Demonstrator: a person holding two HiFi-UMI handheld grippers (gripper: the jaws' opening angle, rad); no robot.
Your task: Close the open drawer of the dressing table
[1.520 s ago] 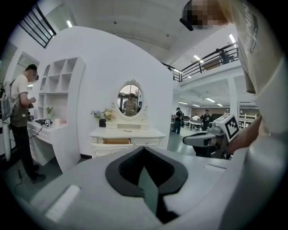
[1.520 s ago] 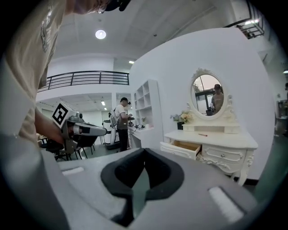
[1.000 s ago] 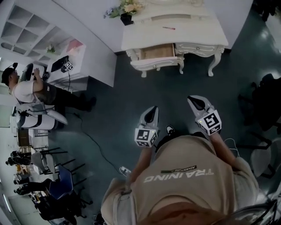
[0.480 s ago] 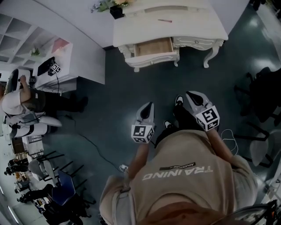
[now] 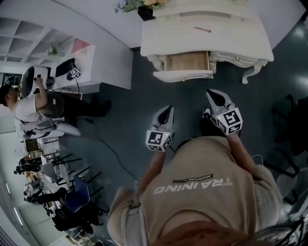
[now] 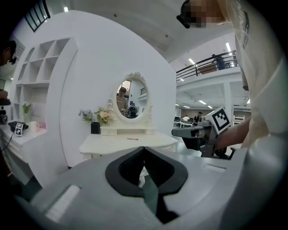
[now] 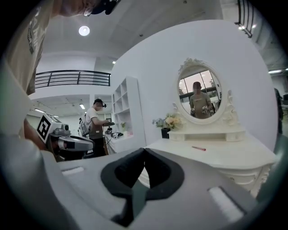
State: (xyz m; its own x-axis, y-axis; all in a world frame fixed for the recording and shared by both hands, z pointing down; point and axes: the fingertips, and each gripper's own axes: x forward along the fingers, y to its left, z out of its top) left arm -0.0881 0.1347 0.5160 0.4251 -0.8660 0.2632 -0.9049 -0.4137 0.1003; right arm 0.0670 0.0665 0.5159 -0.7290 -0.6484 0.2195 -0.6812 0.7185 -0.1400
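Observation:
The white dressing table (image 5: 231, 41) stands against the far wall in the head view. Its left drawer (image 5: 187, 62) is pulled out, so the wooden inside shows behind the white front. My left gripper (image 5: 167, 111) and right gripper (image 5: 213, 94) are held over the dark floor, a short way in front of the table and touching nothing. Both are shut and empty. The left gripper (image 6: 144, 150) view shows the table top (image 6: 130, 143) and oval mirror (image 6: 130, 96) ahead. The right gripper (image 7: 144, 152) view has the table (image 7: 216, 157) to the right.
A flower pot (image 5: 144, 10) and a pink pen (image 5: 202, 30) lie on the table top. A white shelf unit (image 5: 62, 43) with a person (image 5: 33, 103) beside it stands at left. A cable (image 5: 113, 153) crosses the floor. Dark chairs (image 5: 293, 125) sit at right.
I have walked nearer to the dressing table, and both grippers now sit closer to the open drawer. Both stay shut. The drawer has not moved.

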